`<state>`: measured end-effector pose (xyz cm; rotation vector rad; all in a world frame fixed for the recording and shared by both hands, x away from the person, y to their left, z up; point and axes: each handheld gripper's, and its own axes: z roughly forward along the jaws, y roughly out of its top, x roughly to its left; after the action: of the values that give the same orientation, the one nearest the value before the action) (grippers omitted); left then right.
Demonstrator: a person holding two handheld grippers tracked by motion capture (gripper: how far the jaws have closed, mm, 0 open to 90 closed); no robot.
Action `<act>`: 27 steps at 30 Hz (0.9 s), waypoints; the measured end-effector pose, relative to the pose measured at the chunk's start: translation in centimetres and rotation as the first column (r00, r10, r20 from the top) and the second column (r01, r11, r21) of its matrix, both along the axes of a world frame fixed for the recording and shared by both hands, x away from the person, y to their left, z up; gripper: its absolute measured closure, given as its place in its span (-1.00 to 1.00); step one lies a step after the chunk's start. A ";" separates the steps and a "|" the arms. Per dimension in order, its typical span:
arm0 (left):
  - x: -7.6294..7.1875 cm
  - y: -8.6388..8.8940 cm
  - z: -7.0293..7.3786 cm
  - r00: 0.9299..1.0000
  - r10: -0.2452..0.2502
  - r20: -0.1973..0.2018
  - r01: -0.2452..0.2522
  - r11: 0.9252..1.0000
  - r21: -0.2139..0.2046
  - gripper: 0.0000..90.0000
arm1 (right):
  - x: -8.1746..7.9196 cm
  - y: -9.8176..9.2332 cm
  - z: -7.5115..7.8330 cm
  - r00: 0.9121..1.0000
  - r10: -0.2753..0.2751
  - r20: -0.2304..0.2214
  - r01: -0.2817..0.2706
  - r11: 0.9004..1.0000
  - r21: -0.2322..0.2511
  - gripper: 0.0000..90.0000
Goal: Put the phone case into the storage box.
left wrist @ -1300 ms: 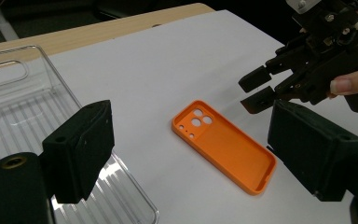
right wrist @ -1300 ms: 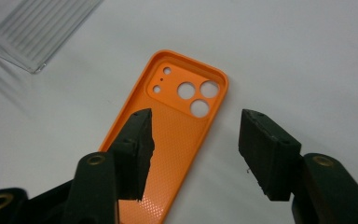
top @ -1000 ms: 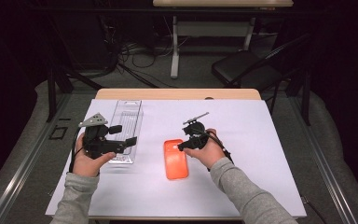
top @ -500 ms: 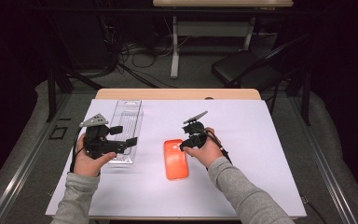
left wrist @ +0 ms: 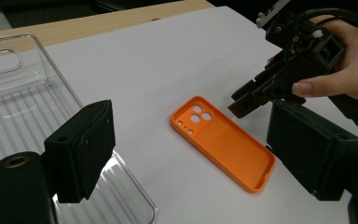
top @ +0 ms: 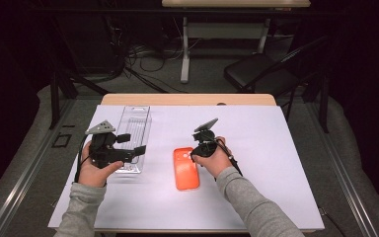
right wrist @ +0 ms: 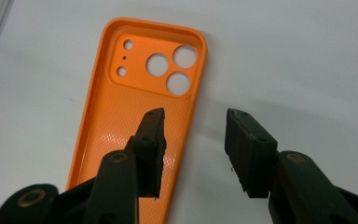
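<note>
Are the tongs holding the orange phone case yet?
No, nothing is held. The right tongs are open astride the orange phone case's side edge; the left tongs are open too.

I see the phone case (top: 185, 168) lying on the table (top: 286, 148) near the middle, with the tray (top: 134, 133) to its left, slightly farther back.

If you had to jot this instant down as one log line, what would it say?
right gripper: open, jaws straddling long edge of orange phone case | left gripper: open, over clear tray | case flat on table
</note>
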<state>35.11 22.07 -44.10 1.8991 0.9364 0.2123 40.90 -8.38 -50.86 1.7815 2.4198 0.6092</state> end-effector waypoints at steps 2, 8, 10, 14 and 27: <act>0.0 0.0 0.0 1.000 0.001 -0.002 -0.001 1.000 -0.003 -0.66 | 0.0 0.1 0.0 1.000 -0.003 -0.005 0.003 1.000 -0.001 0.34; 0.0 0.0 -0.1 1.000 -0.001 -0.004 0.001 1.000 0.001 -0.66 | 0.2 0.4 -0.6 0.999 -0.031 -0.033 0.031 1.000 -0.003 0.44; 0.1 0.0 -0.1 1.000 -0.001 -0.005 0.001 1.000 0.000 -0.66 | 0.2 0.5 -0.7 0.998 -0.039 -0.041 0.040 0.999 0.011 0.48; 0.1 0.0 -0.1 1.000 -0.001 -0.005 0.001 1.000 0.001 -0.66 | 0.2 0.7 -0.8 0.997 -0.048 -0.053 0.049 0.999 0.011 0.53; 0.1 -0.1 -0.3 1.000 -0.001 -0.009 0.001 1.000 0.004 -0.66 | 0.7 0.2 -1.4 0.988 -0.101 -0.118 0.108 0.993 0.046 0.69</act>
<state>35.24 21.96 -44.37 1.9061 0.9417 0.2052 41.65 -8.13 -52.22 2.0032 2.3836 0.5793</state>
